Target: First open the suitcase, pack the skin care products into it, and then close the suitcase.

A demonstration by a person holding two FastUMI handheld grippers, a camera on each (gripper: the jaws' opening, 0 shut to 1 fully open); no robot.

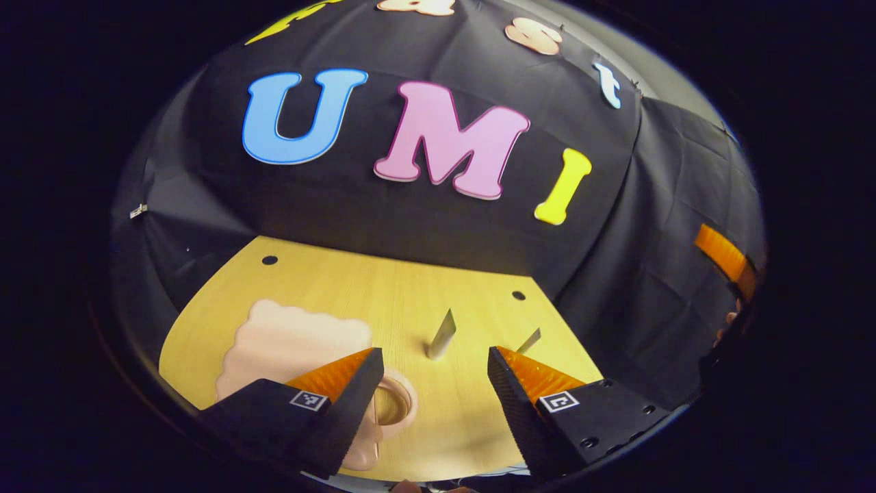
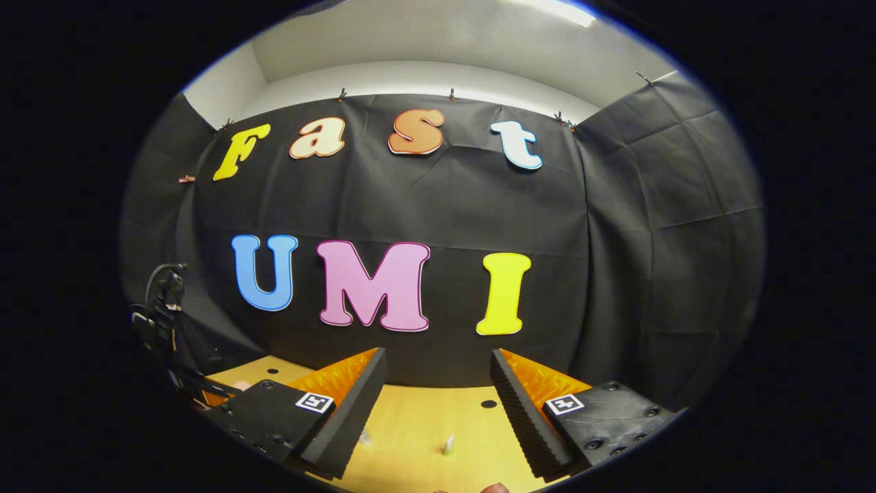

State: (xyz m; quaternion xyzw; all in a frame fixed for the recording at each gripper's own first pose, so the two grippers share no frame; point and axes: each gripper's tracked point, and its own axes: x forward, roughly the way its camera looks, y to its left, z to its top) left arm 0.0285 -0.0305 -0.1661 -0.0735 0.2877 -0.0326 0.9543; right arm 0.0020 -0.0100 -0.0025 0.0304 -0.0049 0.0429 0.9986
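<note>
- Your left gripper (image 1: 432, 370) has two wedge-shaped fingers, tapering to the tips, with ribbed inner pads (image 1: 510, 400).
- Each finger sits on a flat angular block bearing a small square black-and-white marker (image 1: 307, 400); the right-hand block shows round screw holes near its edge.
- Your right gripper (image 2: 438, 373) has the same build: ribbed pads (image 2: 520, 418), a square marker (image 2: 564, 405) on each block, and several screw holes (image 2: 619, 448) on both blocks.
</note>
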